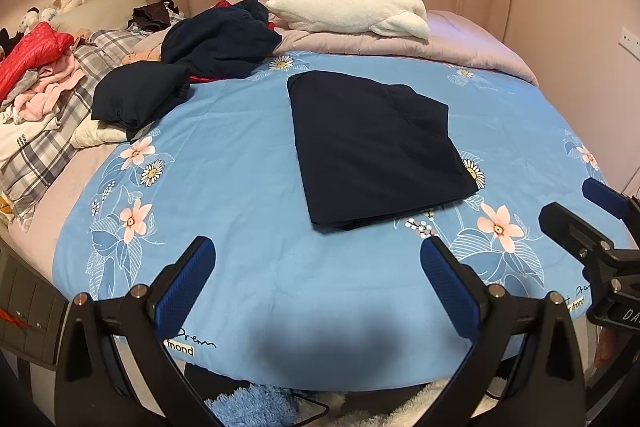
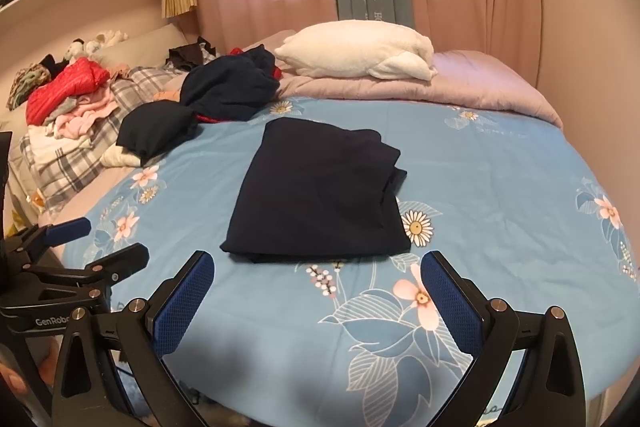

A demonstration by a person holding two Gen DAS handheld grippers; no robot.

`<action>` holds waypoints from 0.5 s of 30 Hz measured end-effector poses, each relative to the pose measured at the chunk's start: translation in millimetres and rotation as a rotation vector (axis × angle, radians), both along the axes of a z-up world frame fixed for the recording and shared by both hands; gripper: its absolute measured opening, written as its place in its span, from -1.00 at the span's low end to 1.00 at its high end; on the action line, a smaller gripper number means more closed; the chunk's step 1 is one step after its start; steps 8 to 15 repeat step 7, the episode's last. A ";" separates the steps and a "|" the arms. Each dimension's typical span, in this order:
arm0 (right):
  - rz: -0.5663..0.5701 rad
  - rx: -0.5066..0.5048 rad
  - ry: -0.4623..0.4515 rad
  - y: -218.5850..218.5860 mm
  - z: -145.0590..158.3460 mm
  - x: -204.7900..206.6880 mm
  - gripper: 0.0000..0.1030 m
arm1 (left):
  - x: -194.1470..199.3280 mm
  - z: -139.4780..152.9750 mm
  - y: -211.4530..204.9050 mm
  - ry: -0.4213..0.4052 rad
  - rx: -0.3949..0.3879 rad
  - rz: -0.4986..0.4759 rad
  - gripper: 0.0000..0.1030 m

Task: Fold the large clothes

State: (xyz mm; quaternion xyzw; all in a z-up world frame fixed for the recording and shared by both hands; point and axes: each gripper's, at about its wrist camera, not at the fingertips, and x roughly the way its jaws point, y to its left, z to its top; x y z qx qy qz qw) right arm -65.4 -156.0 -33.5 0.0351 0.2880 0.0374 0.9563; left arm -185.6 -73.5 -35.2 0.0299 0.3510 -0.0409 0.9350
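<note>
Both grippers, the left gripper (image 1: 318, 261) and right gripper (image 2: 318, 275), hang spread and empty at the near edge of the blue floral quilt (image 1: 248, 155). We see the folded navy garment (image 2: 320, 191) lying flat mid-bed, so we judge this fold done. For the next piece we should pinch the crumpled navy pile (image 1: 220, 41) by two corners and spread it flat.

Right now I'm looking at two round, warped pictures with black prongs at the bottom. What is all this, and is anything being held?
No robot here: a person holds a two-finger tool in each hand, each carrying a wide-angle camera looking along its blue-padded fingers. One picture comes from the left tool, the other from the right tool; each also glimpses the other at its edge. Both are open and hold nothing. On the blue flowered bedspread lies a dark navy garment, folded flat. Behind it are a crumpled dark heap, a smaller dark bundle and a white pillow.
</note>
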 end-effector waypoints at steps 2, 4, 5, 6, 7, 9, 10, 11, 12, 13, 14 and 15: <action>-0.002 0.001 -0.001 1.5 0.1 -0.8 0.99 | 0.0 0.9 0.5 -0.003 0.002 -0.002 0.99; -0.001 0.001 -0.002 1.6 0.0 -0.8 0.99 | 0.0 1.4 0.2 -0.004 0.000 -0.004 0.99; -0.001 0.001 -0.003 2.5 0.1 -1.3 0.99 | 0.5 1.7 -0.1 -0.004 0.002 -0.002 0.99; -0.001 0.000 -0.004 3.0 0.2 -1.6 0.99 | 0.4 2.0 -0.2 -0.006 0.006 0.002 0.99; 0.000 0.001 -0.005 2.8 0.4 -1.7 0.99 | 0.2 1.9 -0.4 -0.007 0.008 0.005 0.99; 0.000 0.001 -0.005 2.8 0.4 -1.7 0.99 | 0.2 1.9 -0.4 -0.007 0.008 0.005 0.99; 0.000 0.001 -0.005 2.8 0.4 -1.7 0.99 | 0.2 1.9 -0.4 -0.007 0.008 0.005 0.99; 0.000 0.001 -0.005 2.8 0.4 -1.7 0.99 | 0.2 1.9 -0.4 -0.007 0.008 0.005 0.99; 0.000 0.001 -0.005 2.8 0.4 -1.7 0.99 | 0.2 1.9 -0.4 -0.007 0.008 0.005 0.99; 0.000 0.001 -0.005 2.8 0.4 -1.7 0.99 | 0.2 1.9 -0.4 -0.007 0.008 0.005 0.99; 0.000 0.001 -0.005 2.8 0.4 -1.7 0.99 | 0.2 1.9 -0.4 -0.007 0.008 0.005 0.99; 0.000 0.001 -0.005 2.8 0.4 -1.7 0.99 | 0.2 1.9 -0.4 -0.007 0.008 0.005 0.99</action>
